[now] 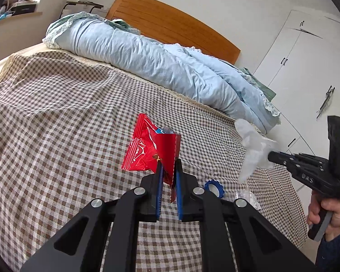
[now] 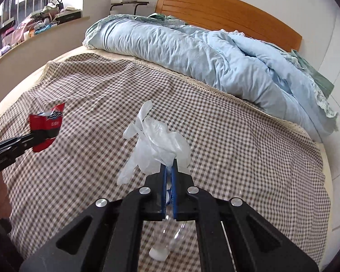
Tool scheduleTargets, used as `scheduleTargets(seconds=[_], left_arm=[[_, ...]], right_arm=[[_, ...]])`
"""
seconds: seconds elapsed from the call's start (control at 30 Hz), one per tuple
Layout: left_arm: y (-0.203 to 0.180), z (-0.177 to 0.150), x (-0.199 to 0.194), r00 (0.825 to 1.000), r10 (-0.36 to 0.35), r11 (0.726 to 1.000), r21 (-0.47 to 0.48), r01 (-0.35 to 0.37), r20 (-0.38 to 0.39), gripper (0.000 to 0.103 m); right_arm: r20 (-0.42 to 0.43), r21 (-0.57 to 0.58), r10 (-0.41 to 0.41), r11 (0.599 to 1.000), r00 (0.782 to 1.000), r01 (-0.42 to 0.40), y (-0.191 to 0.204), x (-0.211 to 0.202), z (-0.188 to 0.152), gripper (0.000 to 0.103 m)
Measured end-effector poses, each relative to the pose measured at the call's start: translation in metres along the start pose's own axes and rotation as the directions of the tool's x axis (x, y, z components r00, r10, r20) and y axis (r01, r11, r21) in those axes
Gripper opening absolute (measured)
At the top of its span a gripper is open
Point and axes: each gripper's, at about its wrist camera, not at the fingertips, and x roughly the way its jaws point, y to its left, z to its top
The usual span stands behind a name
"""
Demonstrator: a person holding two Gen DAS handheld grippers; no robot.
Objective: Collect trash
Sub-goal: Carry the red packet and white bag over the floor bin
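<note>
Nearest, the left gripper (image 1: 168,170) pinches a red snack wrapper (image 1: 150,146) that stands up past its fingertips, above the checked bedspread (image 1: 56,117). The right gripper (image 2: 169,170) is pressed together on a crumpled clear plastic glove (image 2: 156,140). Under it lies a clear plastic bottle (image 2: 167,238), seen only in the right view; only the left view shows a blue ring (image 1: 212,188) just right of the left gripper. Ahead lies open bedspread, then a blue quilt (image 2: 204,56) and the headboard (image 2: 226,6). To the right the bed edge drops toward white wardrobes (image 1: 306,63).
</note>
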Motion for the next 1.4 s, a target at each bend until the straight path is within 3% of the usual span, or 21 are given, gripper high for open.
scheduleTargets(seconds=[0.23, 0.5, 0.6, 0.73, 0.8, 0.93, 1.1, 1.27, 1.4], left_arm=[[-0.038, -0.010, -0.006, 0.991, -0.128, 0.989, 0.075, 0.130, -0.027, 0.007], [-0.107, -0.035, -0.014, 0.980, -0.190, 0.958, 0.205, 0.199, -0.061, 0.007], [-0.148, -0.056, -0.021, 0.968, -0.234, 0.925, 0.286, 0.251, -0.092, 0.007], [-0.206, -0.099, -0.024, 0.945, -0.276, 0.857, 0.401, 0.325, -0.176, 0.007], [-0.231, -0.123, -0.025, 0.924, -0.300, 0.816, 0.438, 0.377, -0.235, 0.007], [-0.288, -0.181, -0.034, 0.883, -0.321, 0.706, 0.535, 0.465, -0.343, 0.007], [-0.350, -0.256, -0.047, 0.804, -0.345, 0.567, 0.576, 0.590, -0.484, 0.007], [-0.394, -0.317, -0.039, 0.734, -0.339, 0.518, 0.535, 0.667, -0.588, 0.007], [-0.419, -0.365, -0.019, 0.683, -0.284, 0.504, 0.501, 0.704, -0.673, 0.007]], right_arm=[[0.015, 0.049, -0.031, 0.998, 0.999, 0.031, -0.014, -0.070, -0.060, 0.004], [-0.006, 0.147, -0.172, 0.974, 0.985, 0.171, -0.063, -0.146, -0.134, 0.004], [-0.019, 0.202, -0.209, 0.957, 0.978, 0.208, -0.075, -0.177, -0.174, 0.004], [-0.045, 0.268, -0.250, 0.930, 0.967, 0.253, -0.085, -0.214, -0.230, 0.004], [-0.061, 0.297, -0.275, 0.913, 0.959, 0.281, -0.089, -0.231, -0.259, 0.004], [-0.101, 0.380, -0.292, 0.872, 0.951, 0.308, -0.101, -0.260, -0.327, 0.004], [-0.197, 0.499, -0.318, 0.782, 0.927, 0.374, -0.117, -0.284, -0.416, 0.004], [-0.304, 0.595, -0.294, 0.684, 0.906, 0.422, -0.129, -0.287, -0.501, 0.004], [-0.366, 0.639, -0.244, 0.635, 0.898, 0.433, -0.134, -0.269, -0.549, 0.004]])
